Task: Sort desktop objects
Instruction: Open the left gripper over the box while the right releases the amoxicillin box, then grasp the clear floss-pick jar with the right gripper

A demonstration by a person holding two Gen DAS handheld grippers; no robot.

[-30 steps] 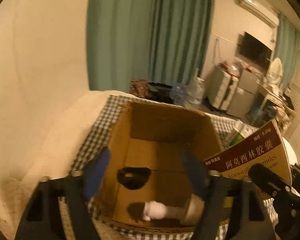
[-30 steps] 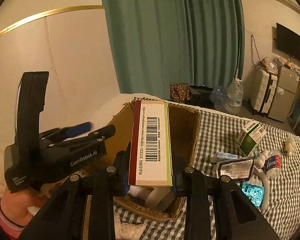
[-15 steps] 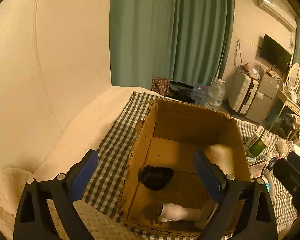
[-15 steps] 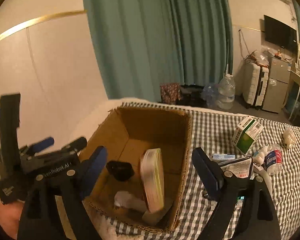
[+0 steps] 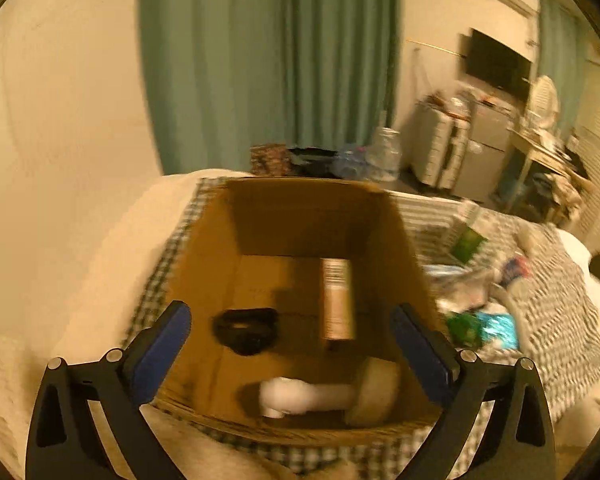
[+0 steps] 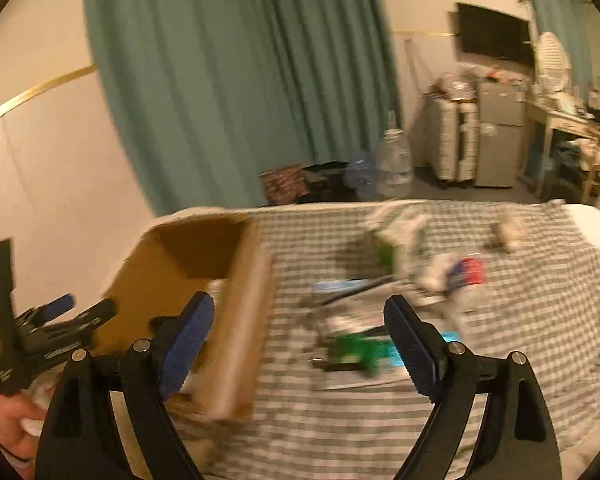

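Checkered cloth (image 6: 520, 320) clutter right-side only (left: cardboard box (image 5: 308, 208) interior).

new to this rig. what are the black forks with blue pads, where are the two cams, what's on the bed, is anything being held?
There is no robot. A person holds a two-finger gripper in each hand, and a fisheye camera on each looks forward along its fingers.

Left wrist view: the left gripper is over an open cardboard box, its jaws opening with nothing between them. In the box lie a medicine carton, a black object, a white tube-like item and a tape roll.

Right wrist view: the right gripper is open and empty, aimed at blurred packets on the checked cloth beside the box. The hand holding the left gripper shows at lower left.
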